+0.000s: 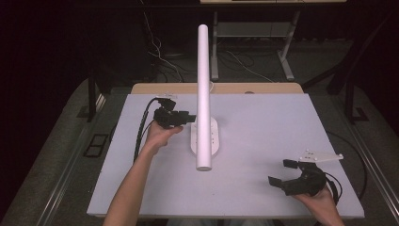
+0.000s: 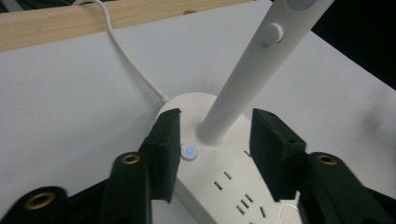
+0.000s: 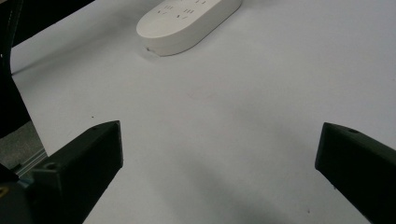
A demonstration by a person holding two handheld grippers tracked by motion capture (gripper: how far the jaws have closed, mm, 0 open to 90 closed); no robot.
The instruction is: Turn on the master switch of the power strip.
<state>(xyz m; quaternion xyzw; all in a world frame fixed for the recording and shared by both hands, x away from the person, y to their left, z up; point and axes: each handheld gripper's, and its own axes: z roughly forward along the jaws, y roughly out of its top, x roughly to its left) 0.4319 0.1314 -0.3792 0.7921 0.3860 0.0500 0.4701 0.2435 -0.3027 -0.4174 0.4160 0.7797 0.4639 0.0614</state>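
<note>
A white lamp stands mid-table: an oval base (image 1: 216, 137) with socket slots and a long white tube arm (image 1: 203, 84) that leans toward me. My left gripper (image 1: 187, 117) is at the base's left side. In the left gripper view it (image 2: 215, 119) is open, its jaws on either side of the foot of the arm (image 2: 243, 79). The left jaw sits right beside a small round button lit blue (image 2: 188, 150). My right gripper (image 1: 281, 172) is held open low over the table's near right corner, nothing between its jaws (image 3: 219, 137). The base's end (image 3: 187, 18) lies far ahead of it.
The lamp's white cable (image 2: 126, 51) runs from the base to the wooden back edge (image 1: 235, 88). The white table top (image 1: 273, 127) spreads wide on the right. A round knob (image 2: 272, 33) sits on the arm. Loose cables and desk legs lie on the floor behind (image 1: 244, 66).
</note>
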